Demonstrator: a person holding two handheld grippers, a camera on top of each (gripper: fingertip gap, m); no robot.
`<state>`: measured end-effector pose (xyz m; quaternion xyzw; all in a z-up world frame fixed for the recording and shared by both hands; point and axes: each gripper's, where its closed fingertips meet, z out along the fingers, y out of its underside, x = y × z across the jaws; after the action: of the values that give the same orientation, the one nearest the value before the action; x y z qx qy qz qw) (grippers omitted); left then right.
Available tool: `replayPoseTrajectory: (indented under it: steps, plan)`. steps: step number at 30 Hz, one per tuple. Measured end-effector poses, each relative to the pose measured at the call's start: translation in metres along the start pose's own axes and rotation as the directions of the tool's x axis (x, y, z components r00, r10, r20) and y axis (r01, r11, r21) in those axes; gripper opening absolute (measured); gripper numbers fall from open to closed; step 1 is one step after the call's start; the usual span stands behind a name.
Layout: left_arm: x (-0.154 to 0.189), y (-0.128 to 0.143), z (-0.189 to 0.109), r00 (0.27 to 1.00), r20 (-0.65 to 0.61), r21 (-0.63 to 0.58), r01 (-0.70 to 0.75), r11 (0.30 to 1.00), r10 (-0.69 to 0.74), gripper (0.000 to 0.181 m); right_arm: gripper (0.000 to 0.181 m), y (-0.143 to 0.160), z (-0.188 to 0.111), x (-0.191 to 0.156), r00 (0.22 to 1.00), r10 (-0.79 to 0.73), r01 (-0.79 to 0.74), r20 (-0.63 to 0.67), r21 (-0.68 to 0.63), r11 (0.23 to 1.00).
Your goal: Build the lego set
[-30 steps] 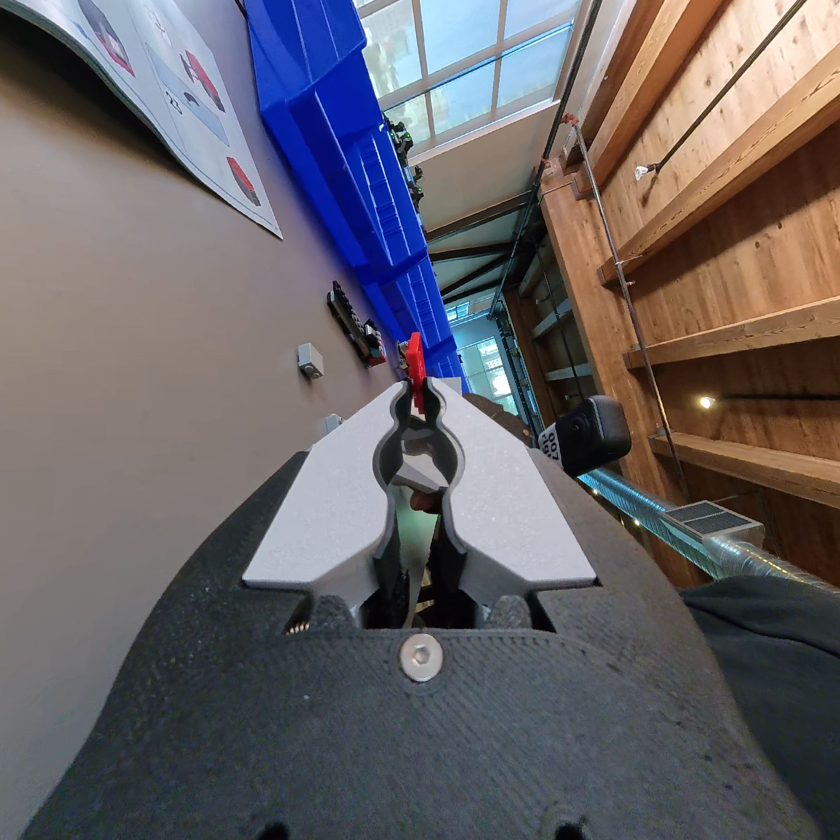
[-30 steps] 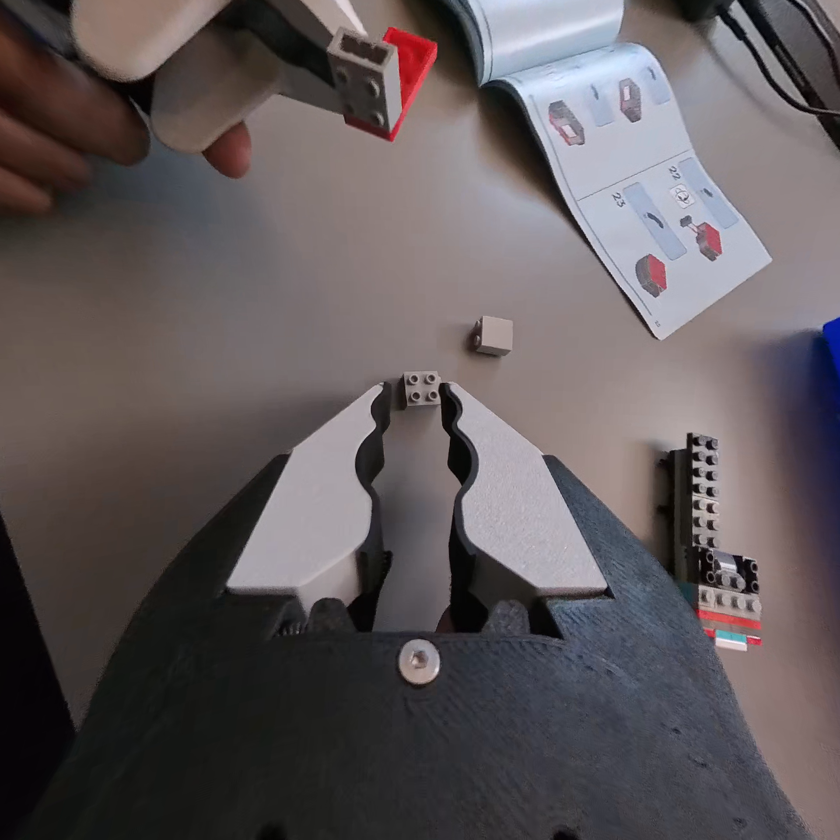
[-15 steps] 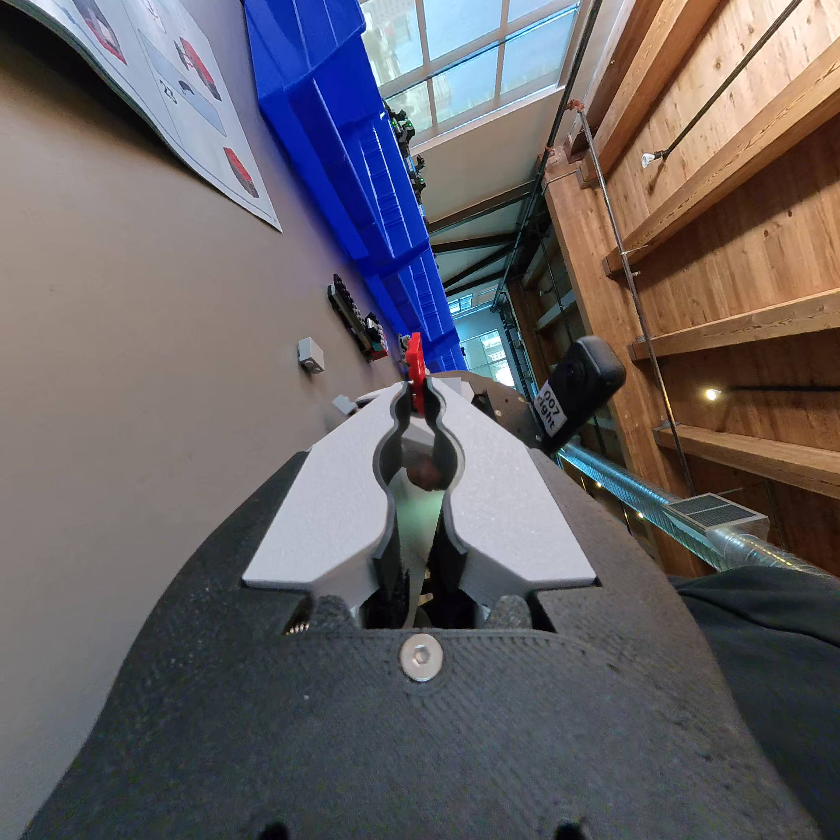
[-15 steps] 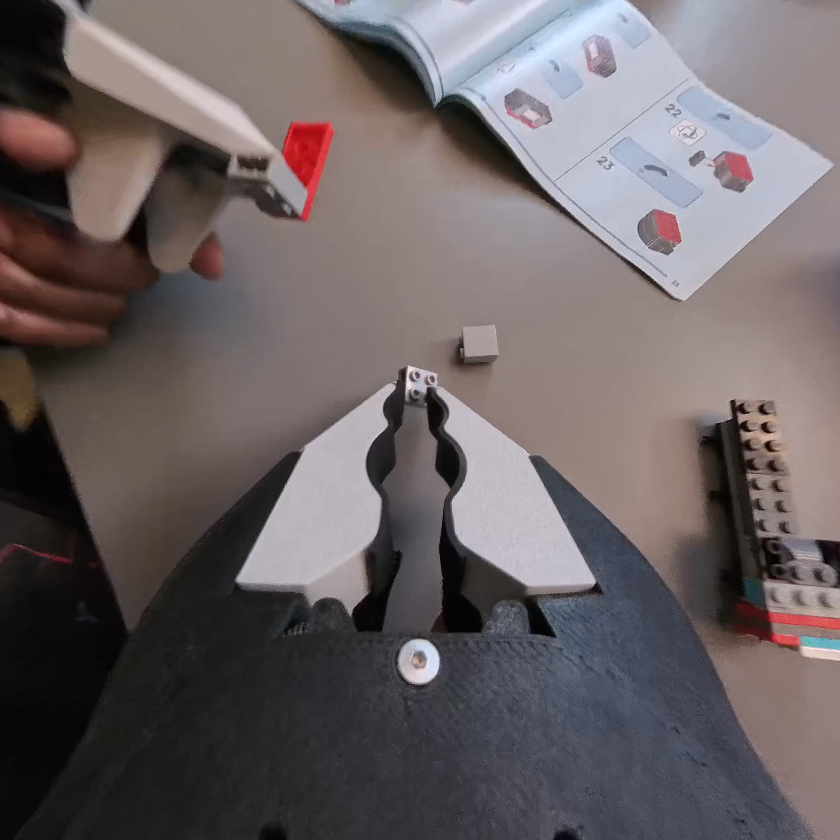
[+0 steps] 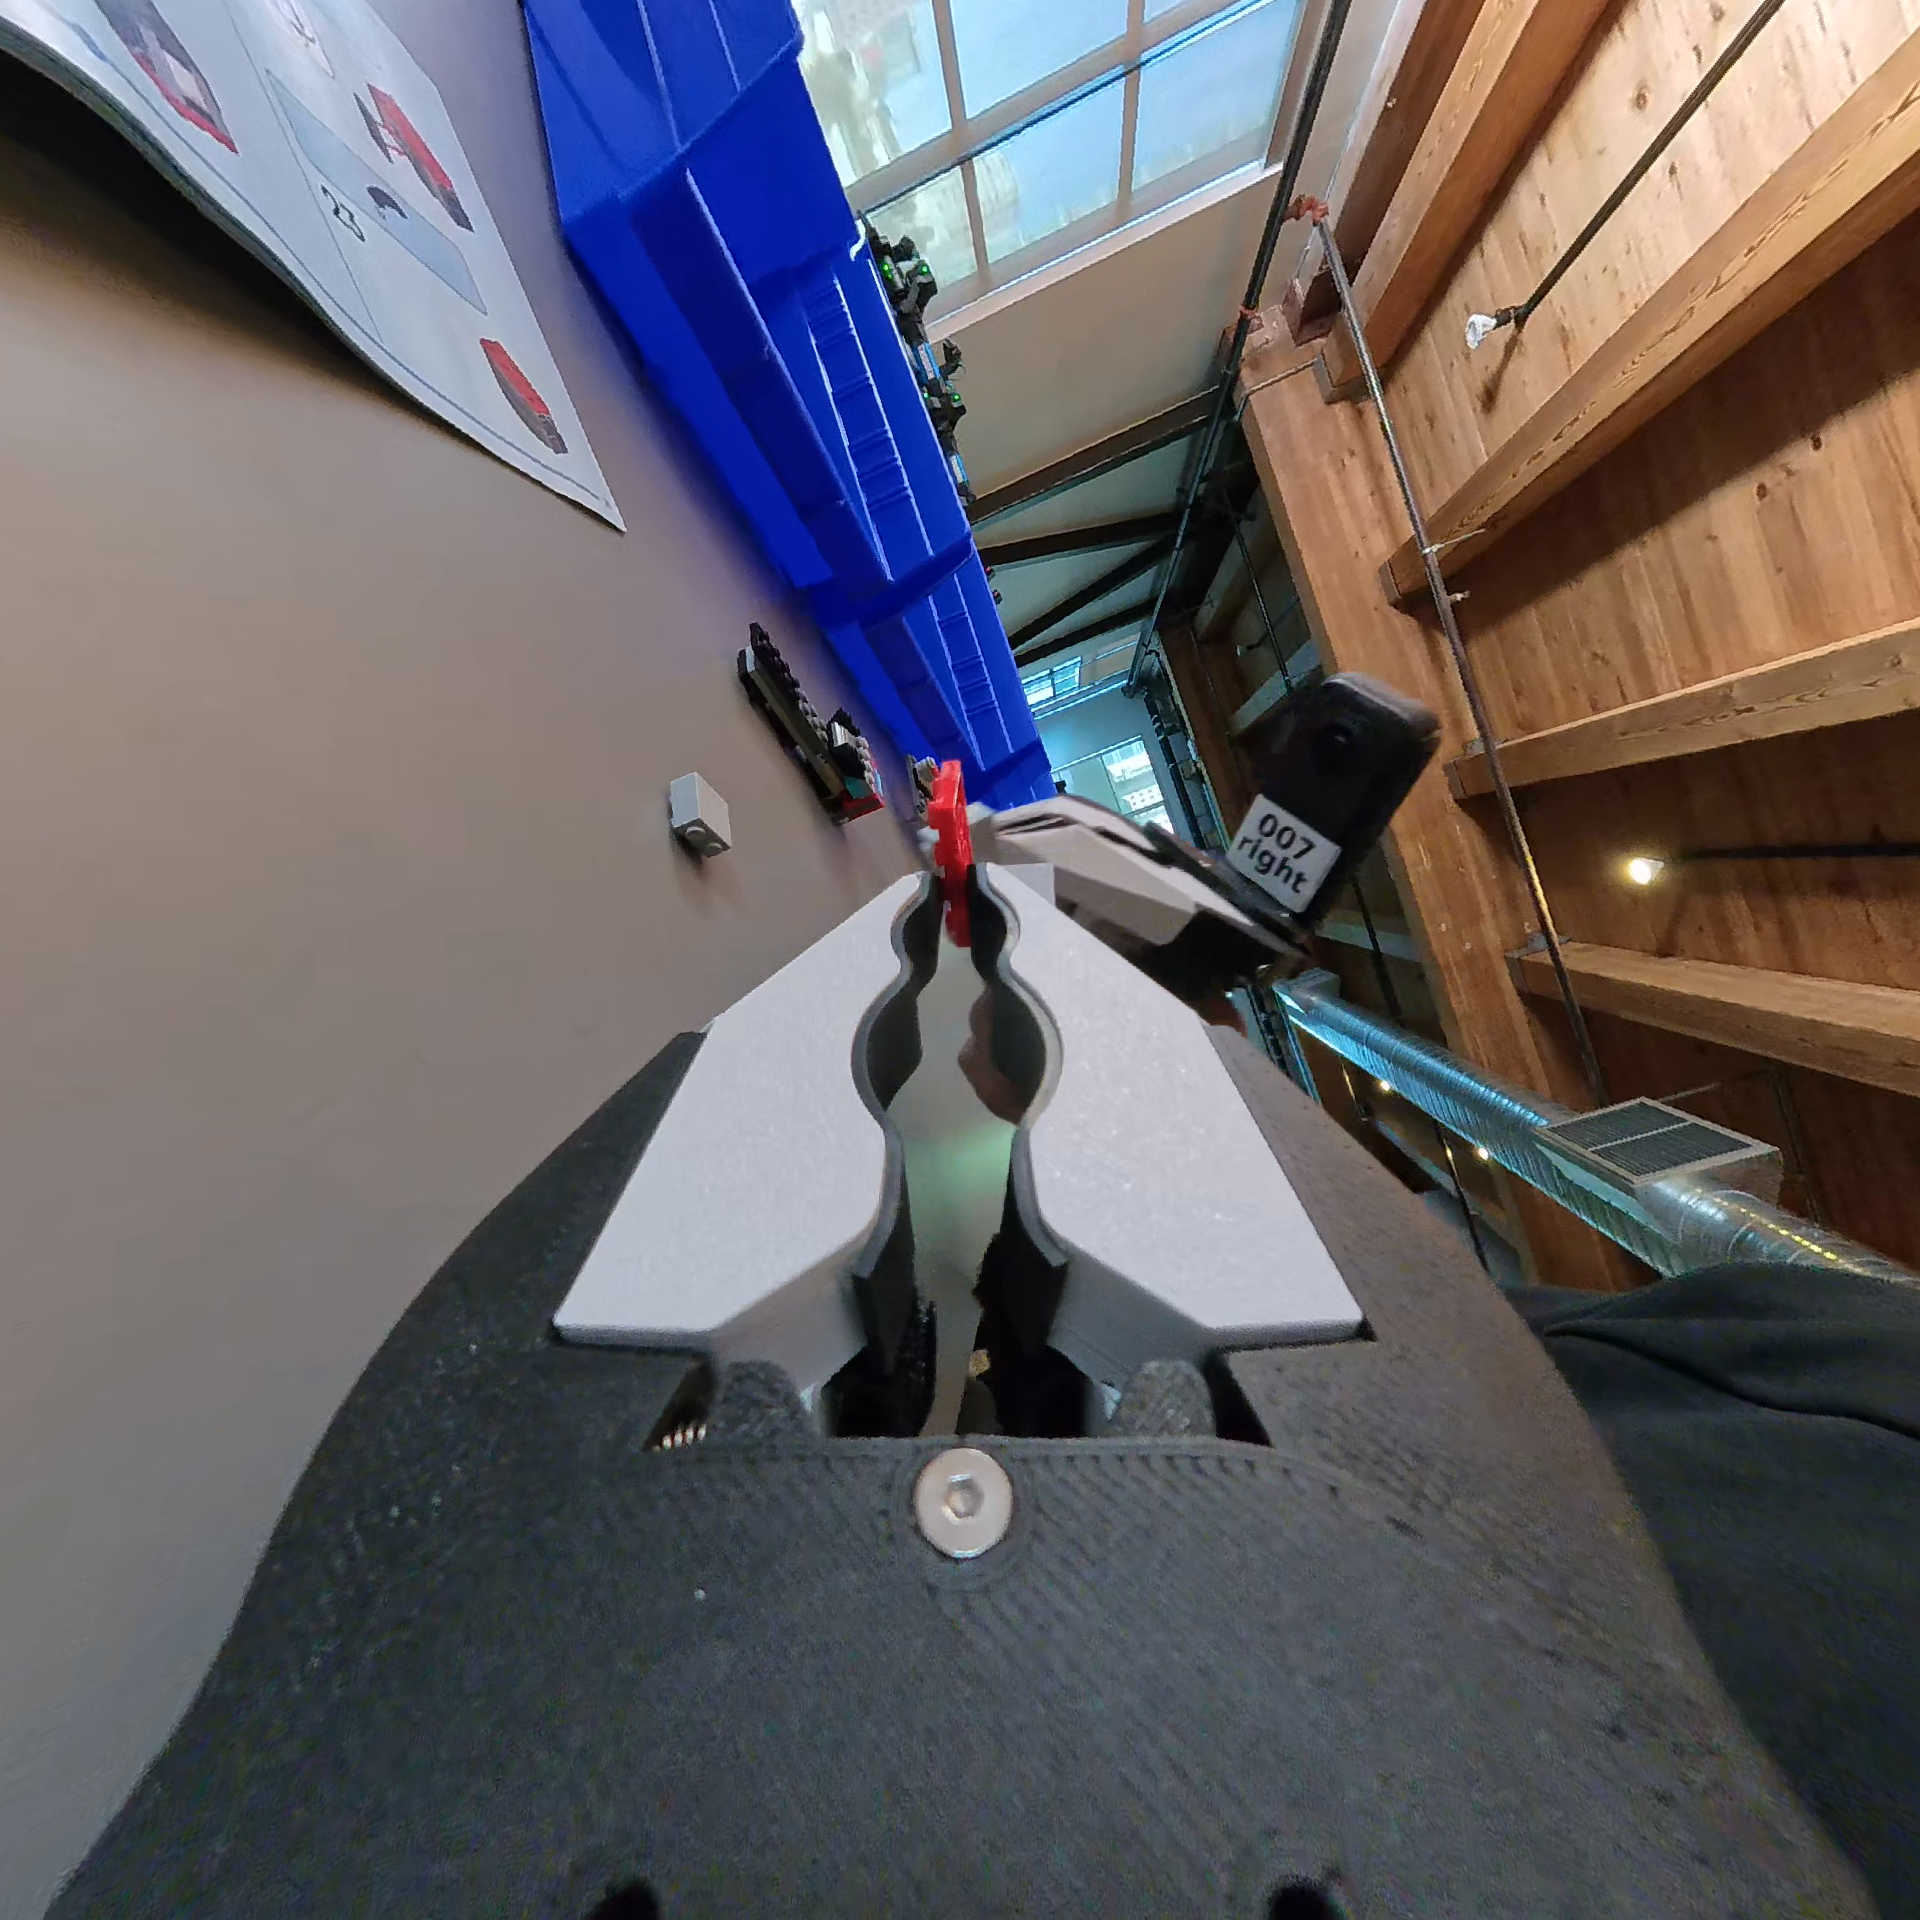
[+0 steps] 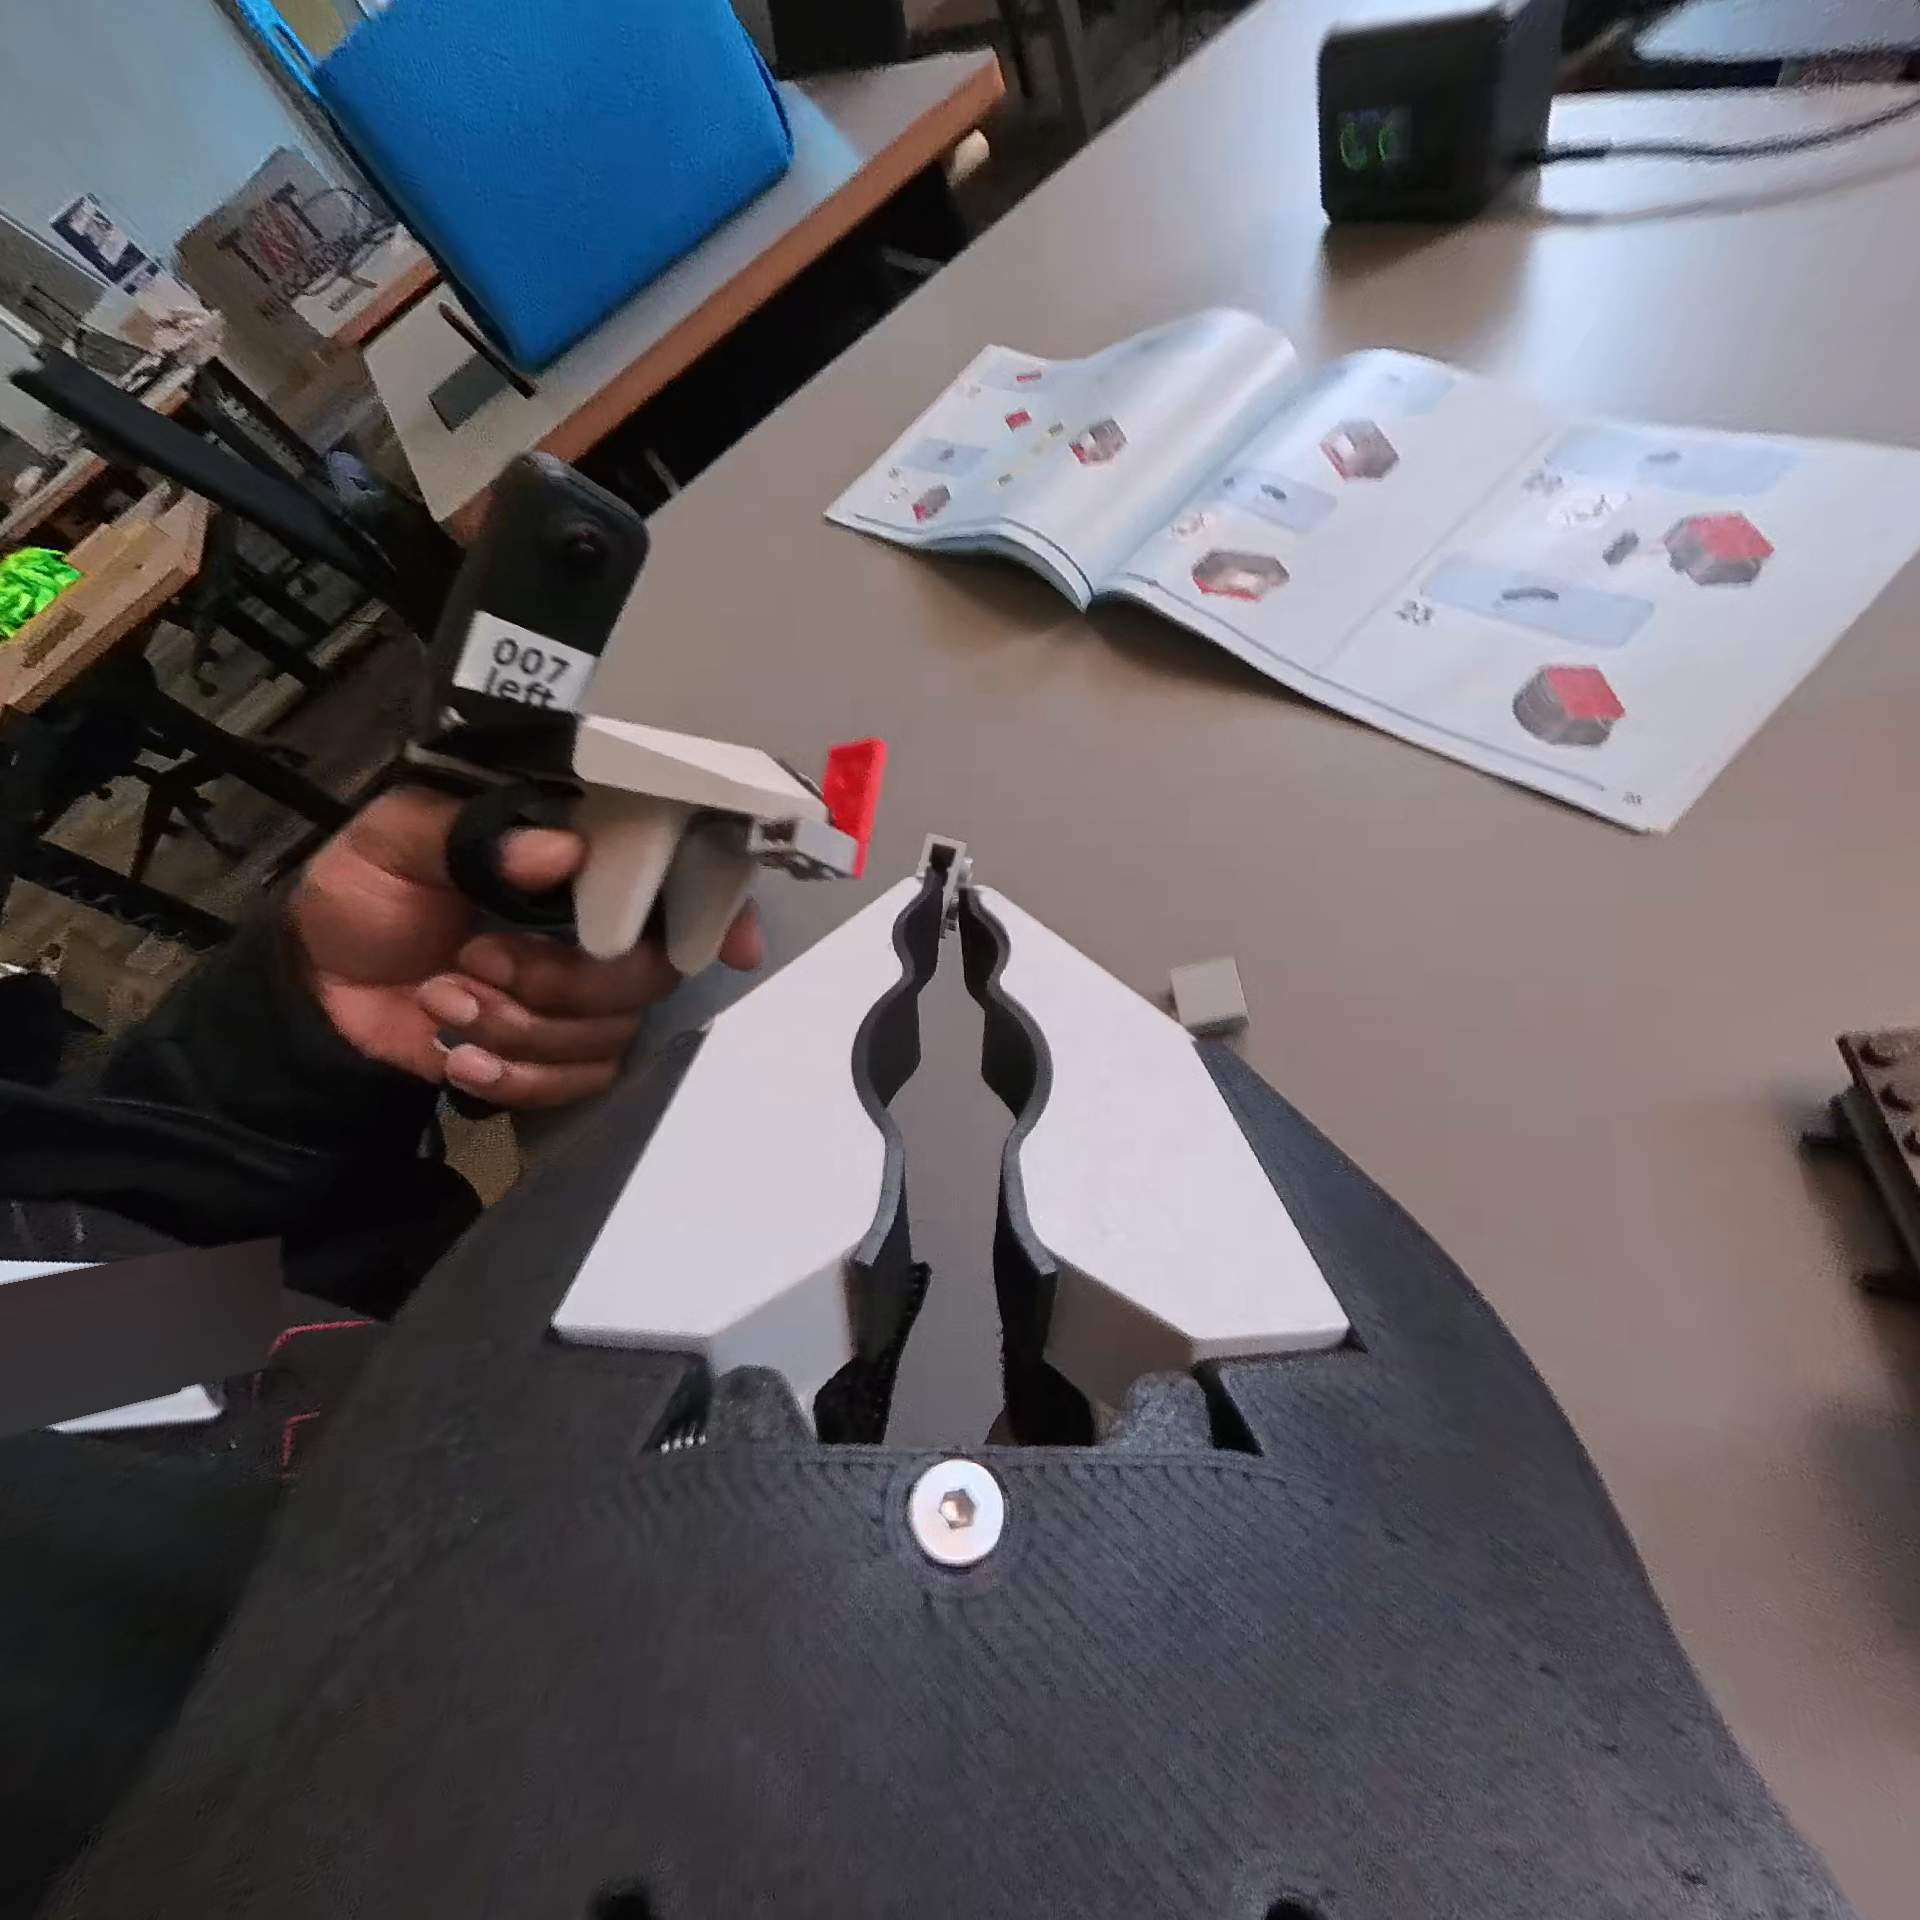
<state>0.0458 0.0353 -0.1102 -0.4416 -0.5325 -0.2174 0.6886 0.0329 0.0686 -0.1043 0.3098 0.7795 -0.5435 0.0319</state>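
Note:
My left gripper (image 5: 951, 896) is shut on a red plate (image 5: 949, 844), held edge-on above the table. In the right wrist view the left gripper (image 6: 821, 826) shows the red plate (image 6: 854, 787) with a grey piece against it. My right gripper (image 6: 948, 896) is shut on a small grey brick (image 6: 943, 862), lifted off the table just right of the red plate. The two do not touch. The right gripper (image 5: 1112, 868) also shows in the left wrist view, close behind the red plate. A partly built dark model (image 5: 805, 722) lies on the table.
A loose grey brick (image 6: 1207, 992) lies on the table (image 6: 1455, 1039) beside my right fingers. An open instruction booklet (image 6: 1351, 520) lies farther back. Blue bins (image 5: 748, 312) line the table's far side. A black device (image 6: 1423, 125) with cables stands at the back. A hand (image 6: 468, 966) holds the left gripper. There is about 4 centimeters between the tips of the two grippers.
My right gripper closed on the small grey brick, lifted it off the table and tilted up toward the left gripper. The left gripper with the red plate came closer to it.

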Motion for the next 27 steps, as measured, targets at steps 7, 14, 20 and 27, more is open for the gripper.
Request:
replayPoseTrajectory:
  steps: [7,14,20,27]
  plan:
    - [0.007,0.0,0.002,0.997,-0.017,0.004,-0.07,0.998,0.07,0.005,0.002,-0.031,0.004,-0.032,0.997,-0.074,0.073,0.013,0.06,0.996]
    - [0.012,-0.001,0.001,0.995,-0.034,0.014,-0.089,0.996,0.09,0.005,0.002,-0.023,0.012,-0.029,0.995,-0.097,0.098,-0.035,0.026,0.995]
    - [0.012,-0.002,0.002,0.995,-0.035,0.019,-0.095,0.995,0.095,0.005,0.002,-0.021,0.013,-0.028,0.984,-0.158,0.158,-0.081,-0.004,0.987]
    - [0.012,-0.002,0.002,0.994,-0.03,0.021,-0.104,0.994,0.104,0.005,0.002,-0.021,0.012,-0.027,0.962,-0.243,0.24,-0.128,-0.04,0.97]
